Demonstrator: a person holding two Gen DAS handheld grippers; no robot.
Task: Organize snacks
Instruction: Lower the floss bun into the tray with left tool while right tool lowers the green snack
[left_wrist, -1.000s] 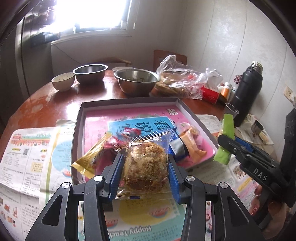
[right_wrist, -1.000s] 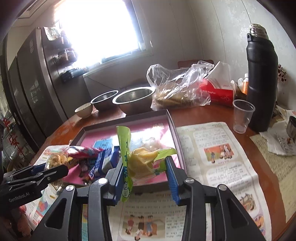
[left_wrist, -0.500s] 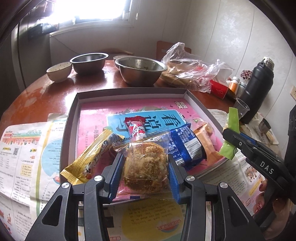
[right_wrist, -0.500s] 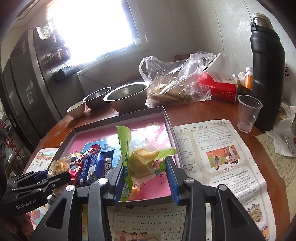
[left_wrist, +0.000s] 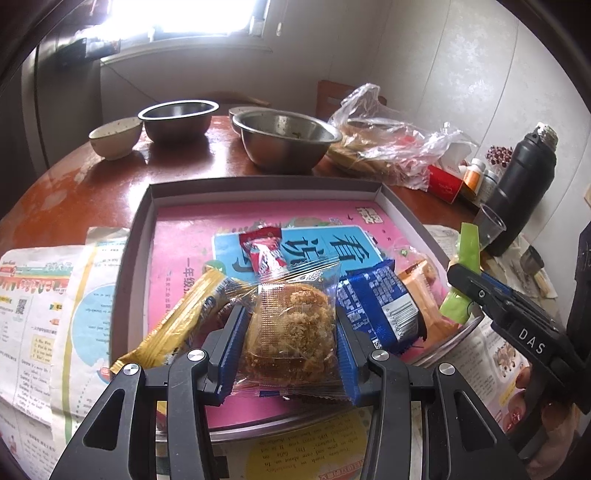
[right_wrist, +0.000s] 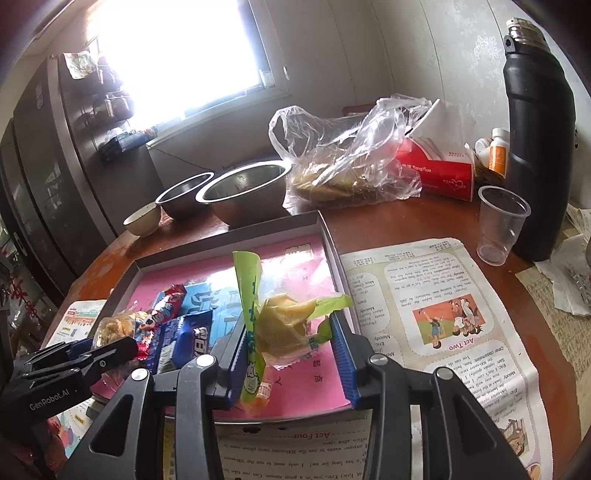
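Two grippers: both clamped on snacks over a shallow tray (left_wrist: 142, 221) on a round wooden table (left_wrist: 74, 184).
Left gripper (left_wrist: 290, 339): blue pads pressed to both sides of a clear-wrapped crumbly cake (left_wrist: 291, 328), jaws partly closed around it, held above the tray's near edge.
Right gripper (right_wrist: 288, 345): narrow jaws pinching a green-wrapped yellow snack (right_wrist: 284, 325), one twisted end standing upright, over the tray's near right corner.
Tray contents: a yellow bar (left_wrist: 177, 325), a red packet (left_wrist: 264, 251) and a blue packet (left_wrist: 380, 306) lie loose on the pink liner, beside the held cake.
Surroundings: newspaper (right_wrist: 443, 314) lies under and beside the tray; steel bowls (left_wrist: 284, 142), a plastic bag (right_wrist: 343, 162), a clear cup (right_wrist: 500, 223) and a black flask (right_wrist: 535, 147) stand farther back.
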